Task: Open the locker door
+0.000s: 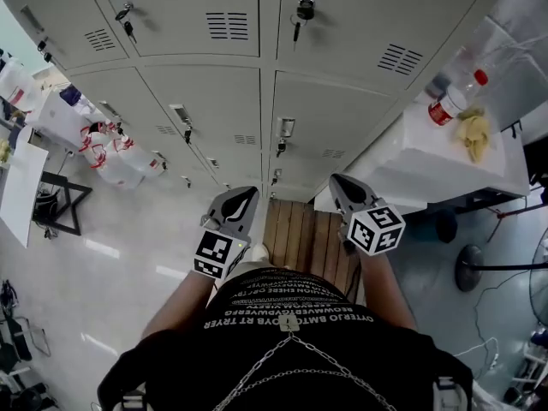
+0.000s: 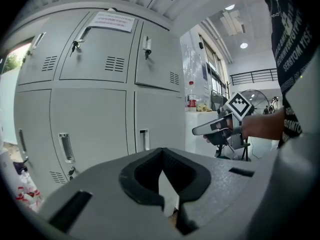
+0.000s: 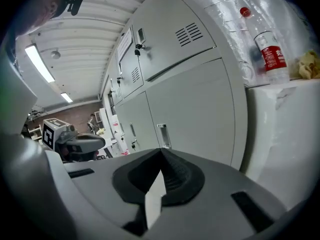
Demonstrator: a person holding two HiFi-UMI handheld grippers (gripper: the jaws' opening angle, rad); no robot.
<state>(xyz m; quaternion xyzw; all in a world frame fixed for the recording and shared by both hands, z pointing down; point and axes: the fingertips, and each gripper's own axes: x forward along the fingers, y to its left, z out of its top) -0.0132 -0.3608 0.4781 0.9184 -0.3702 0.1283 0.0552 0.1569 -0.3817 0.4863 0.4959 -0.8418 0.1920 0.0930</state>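
Observation:
A wall of grey lockers (image 1: 214, 84) faces me, all doors closed. The middle-row door (image 1: 321, 118) ahead has a recessed handle (image 1: 285, 129) with a key below it; in the right gripper view the same handle (image 3: 163, 135) is small and well beyond the jaws. The door to its left has its own handle (image 1: 181, 114). My left gripper (image 1: 247, 195) and right gripper (image 1: 337, 180) are held side by side in front of my body, short of the lockers, both shut and empty. In its own view, each gripper's jaws meet: the left gripper (image 2: 161, 151) and the right gripper (image 3: 161, 153).
A white block (image 1: 428, 161) at the right carries a red-labelled bottle (image 1: 447, 105) and a yellow cloth (image 1: 473, 133). A wooden pallet (image 1: 304, 234) lies on the floor at the locker base. Plastic bags (image 1: 107, 152) sit at the left. A fan stand (image 1: 475, 268) is at the right.

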